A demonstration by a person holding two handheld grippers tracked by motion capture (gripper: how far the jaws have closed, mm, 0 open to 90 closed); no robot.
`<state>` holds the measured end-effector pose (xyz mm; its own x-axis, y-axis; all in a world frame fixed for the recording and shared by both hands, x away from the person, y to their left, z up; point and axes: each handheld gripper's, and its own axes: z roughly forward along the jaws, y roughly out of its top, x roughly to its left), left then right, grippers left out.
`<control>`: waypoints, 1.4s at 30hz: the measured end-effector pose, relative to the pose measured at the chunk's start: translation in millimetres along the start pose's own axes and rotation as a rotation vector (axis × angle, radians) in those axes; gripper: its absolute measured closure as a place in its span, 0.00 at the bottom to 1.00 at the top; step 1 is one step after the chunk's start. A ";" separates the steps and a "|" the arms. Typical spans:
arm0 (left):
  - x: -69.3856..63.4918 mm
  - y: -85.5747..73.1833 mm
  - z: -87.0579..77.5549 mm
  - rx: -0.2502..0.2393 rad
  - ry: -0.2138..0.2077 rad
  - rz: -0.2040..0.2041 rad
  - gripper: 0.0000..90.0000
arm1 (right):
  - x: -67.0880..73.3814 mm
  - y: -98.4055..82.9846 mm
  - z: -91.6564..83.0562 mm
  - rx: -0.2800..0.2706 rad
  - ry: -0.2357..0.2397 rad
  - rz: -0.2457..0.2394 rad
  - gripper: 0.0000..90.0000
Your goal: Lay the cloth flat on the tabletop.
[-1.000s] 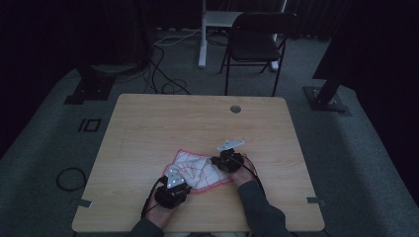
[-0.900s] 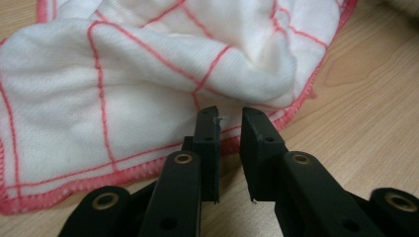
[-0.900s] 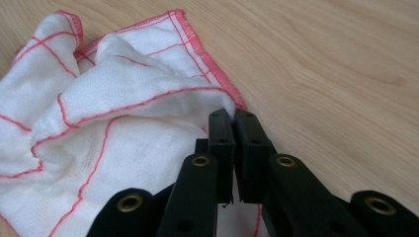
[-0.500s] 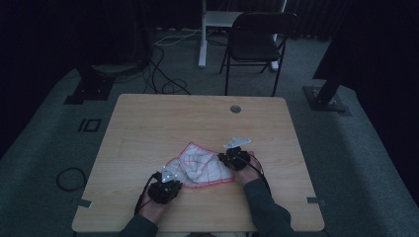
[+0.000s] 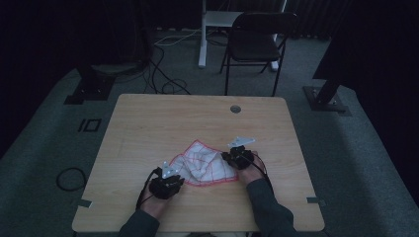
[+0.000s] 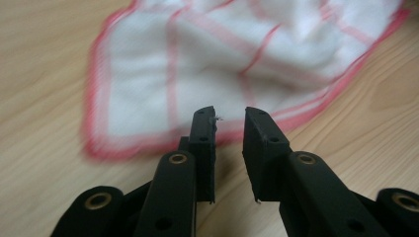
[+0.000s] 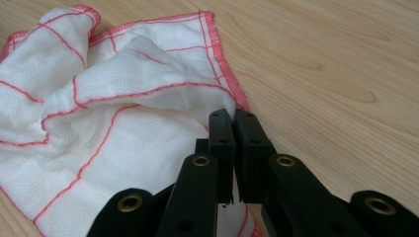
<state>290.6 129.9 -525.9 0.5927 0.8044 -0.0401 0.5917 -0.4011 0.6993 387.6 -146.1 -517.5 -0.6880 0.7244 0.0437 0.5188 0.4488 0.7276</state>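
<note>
- Left gripper (image 5: 170, 178): sits at the near left edge of the cloth (image 5: 203, 162). In the left gripper view its jaws have just been opening; they stand apart with nothing between them, the red hem just ahead of the tips.
- Cloth: white with red grid lines and red hem, rumpled on the table (image 5: 148, 123), lying between the two grippers.
- Right gripper (image 5: 236, 157): at the cloth's right edge. In the right gripper view its jaws are pinched together on a fold of fabric beside the hem.
- Recommendation, as a judgement: advance the left gripper until the hem sits fully between the pads, then close. Keep the right pinch firm. Draw the two apart evenly to flatten the rumples.
</note>
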 end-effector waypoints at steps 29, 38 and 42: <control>44.9 4.8 3.4 0.112 0.169 0.000 0.93 | -32.7 -5.5 -31.1 -0.036 -0.063 0.041 0.97; 27.2 8.1 2.8 0.093 0.181 0.024 0.90 | -30.9 -5.9 -27.4 -0.030 -0.062 0.040 0.97; 14.7 13.3 -1.3 0.052 0.151 0.041 0.88 | -30.9 -6.6 -27.3 -0.030 -0.062 0.044 0.97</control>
<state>306.5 137.0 -516.3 0.5299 0.8423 0.0984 0.5987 -0.4538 0.6600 391.5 -185.7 -505.0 -0.6312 0.7748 0.0342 0.5319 0.4003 0.7462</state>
